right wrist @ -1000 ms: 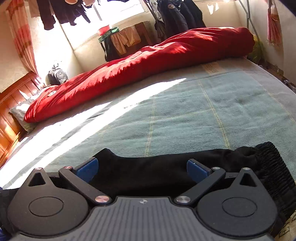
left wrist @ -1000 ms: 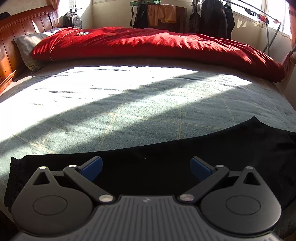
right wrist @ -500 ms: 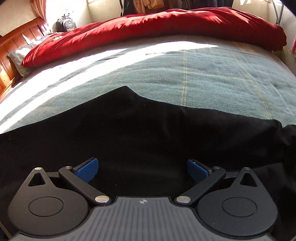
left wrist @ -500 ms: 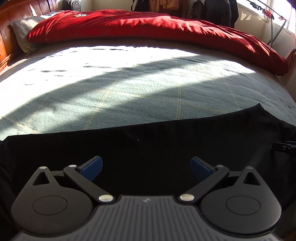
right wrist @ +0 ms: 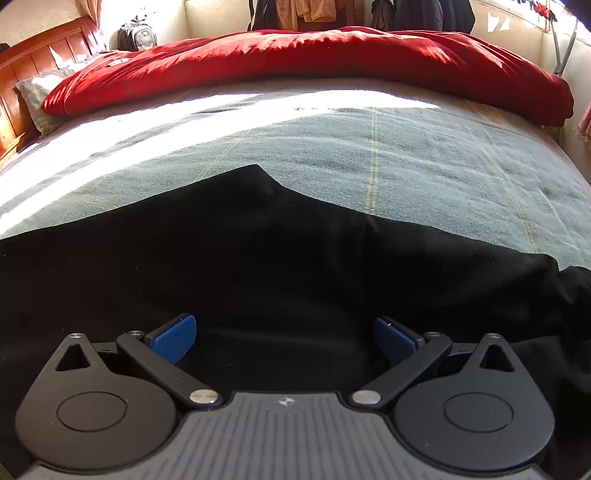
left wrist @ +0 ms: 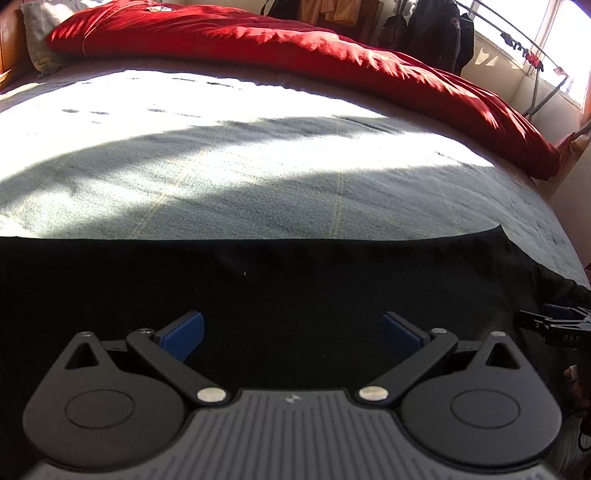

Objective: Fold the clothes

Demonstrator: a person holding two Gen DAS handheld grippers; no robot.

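A black garment (left wrist: 295,280) lies spread flat along the near edge of the bed, on a grey-green blanket (left wrist: 258,184). My left gripper (left wrist: 291,334) hovers over it, open, with nothing between its blue pads. In the right wrist view the same black garment (right wrist: 277,258) fills the lower half, with a pointed fold at its far edge. My right gripper (right wrist: 284,338) is open above the cloth and holds nothing. The tip of the right gripper (left wrist: 554,323) shows at the right edge of the left wrist view.
A red duvet (right wrist: 314,59) is rolled along the far side of the bed. A wooden headboard (right wrist: 33,74) and a pillow (right wrist: 37,92) stand at the left. Hanging clothes (right wrist: 314,11) and a drying rack (left wrist: 535,74) line the far wall.
Both grippers have moved forward and lower over the black garment, which now fills more of each view. Both have stayed open.
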